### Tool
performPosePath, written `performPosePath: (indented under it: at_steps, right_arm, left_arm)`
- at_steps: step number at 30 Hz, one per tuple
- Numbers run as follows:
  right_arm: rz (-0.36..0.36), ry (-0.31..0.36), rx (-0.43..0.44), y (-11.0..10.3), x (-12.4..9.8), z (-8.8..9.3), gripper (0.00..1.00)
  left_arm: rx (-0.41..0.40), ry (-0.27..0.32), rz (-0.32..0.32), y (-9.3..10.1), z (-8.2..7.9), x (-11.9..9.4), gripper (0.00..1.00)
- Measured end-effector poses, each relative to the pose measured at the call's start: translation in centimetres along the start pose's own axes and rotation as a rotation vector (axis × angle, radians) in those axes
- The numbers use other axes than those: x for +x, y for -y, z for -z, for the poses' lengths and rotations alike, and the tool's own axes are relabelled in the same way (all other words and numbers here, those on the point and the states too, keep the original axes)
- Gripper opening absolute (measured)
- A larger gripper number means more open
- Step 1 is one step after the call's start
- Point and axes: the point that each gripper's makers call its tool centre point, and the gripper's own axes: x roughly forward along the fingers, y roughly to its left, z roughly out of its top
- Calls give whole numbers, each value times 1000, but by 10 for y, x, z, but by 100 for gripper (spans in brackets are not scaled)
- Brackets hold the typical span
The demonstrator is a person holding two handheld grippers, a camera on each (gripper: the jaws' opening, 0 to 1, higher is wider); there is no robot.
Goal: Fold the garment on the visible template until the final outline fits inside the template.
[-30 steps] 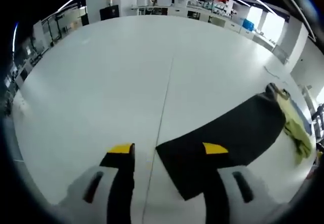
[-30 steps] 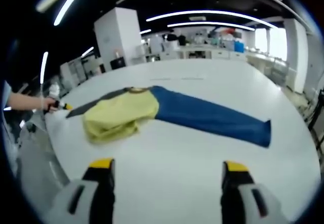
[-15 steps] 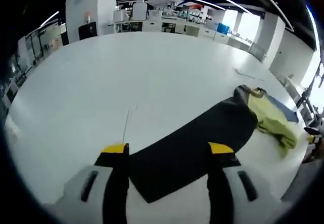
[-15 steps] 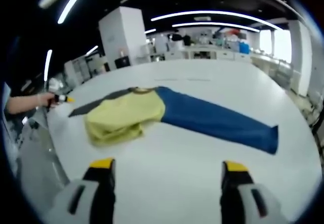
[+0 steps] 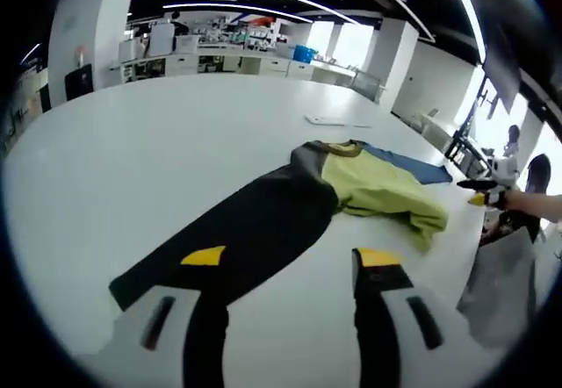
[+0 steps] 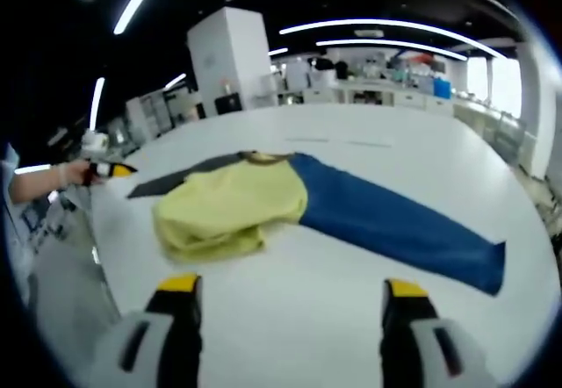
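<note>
Garment (image 5: 378,190) barely begun — bunched yellow body, long sleeves spread out

Low in both views, left gripper (image 5: 290,265) and right gripper (image 6: 285,291) hover spread and empty above the white table (image 6: 334,318). Mid-frame, black sleeve (image 5: 237,234) and blue sleeve (image 6: 395,226) lie unfolded — no template outline discernible, so folding remains.

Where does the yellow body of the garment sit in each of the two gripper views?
Left gripper view: the yellow body lies right of centre, between the black sleeve and the blue sleeve.
Right gripper view: the yellow body lies left of centre, with the blue sleeve stretching right.
Shared landmark: the dark collar at the yellow part's far edge.
</note>
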Motion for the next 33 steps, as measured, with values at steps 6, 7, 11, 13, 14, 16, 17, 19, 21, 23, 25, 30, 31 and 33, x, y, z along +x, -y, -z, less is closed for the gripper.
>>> performPosePath:
  at_steps: [6, 7, 11, 13, 14, 16, 17, 19, 21, 23, 25, 30, 31, 33]
  right_arm:
    - [-36, -2, -24, -12, 18, -10, 82]
    - [-41, -4, -25, -13, 20, -10, 81]
    - [-64, -17, -42, -20, 31, -14, 78]
    - [-72, -24, -52, -23, 36, -16, 74]
    - [-77, -28, -56, -24, 38, -17, 73]
    - [-91, -46, -71, -26, 45, -17, 69]
    - [-93, -52, -78, -27, 48, -17, 66]
    - [-101, -61, -88, -30, 54, -19, 61]
    - [-106, -68, -80, -31, 62, -20, 60]
    - [-119, -82, -72, -36, 67, -21, 57]
    - [-122, -90, -79, -36, 73, -21, 51]
    - [-149, -117, -43, -35, 90, -18, 42]
    - [-153, -122, -36, -35, 91, -17, 38]
    - [-162, -133, -29, -37, 91, -16, 30]
  left_arm:
    - [17, 28, 42, 39, 5, 0, 49]
    - [21, 31, 40, 43, 6, 0, 49]
    - [24, 28, 76, 61, 17, 0, 51]
    - [56, 16, 93, 67, 24, 1, 51]
    - [65, 7, 96, 73, 27, 1, 51]
    - [58, 0, 125, 80, 33, 2, 52]
    - [55, -4, 132, 83, 35, 2, 51]
    - [55, -1, 150, 90, 38, 1, 51]
    - [52, 3, 168, 100, 40, -2, 51]
    - [65, -2, 187, 103, 43, -3, 51]
    - [85, -27, 186, 104, 50, -2, 51]
    - [66, -28, 202, 109, 58, 0, 51]
    - [68, -28, 202, 109, 59, 0, 51]
    - [59, -27, 210, 116, 62, -2, 50]
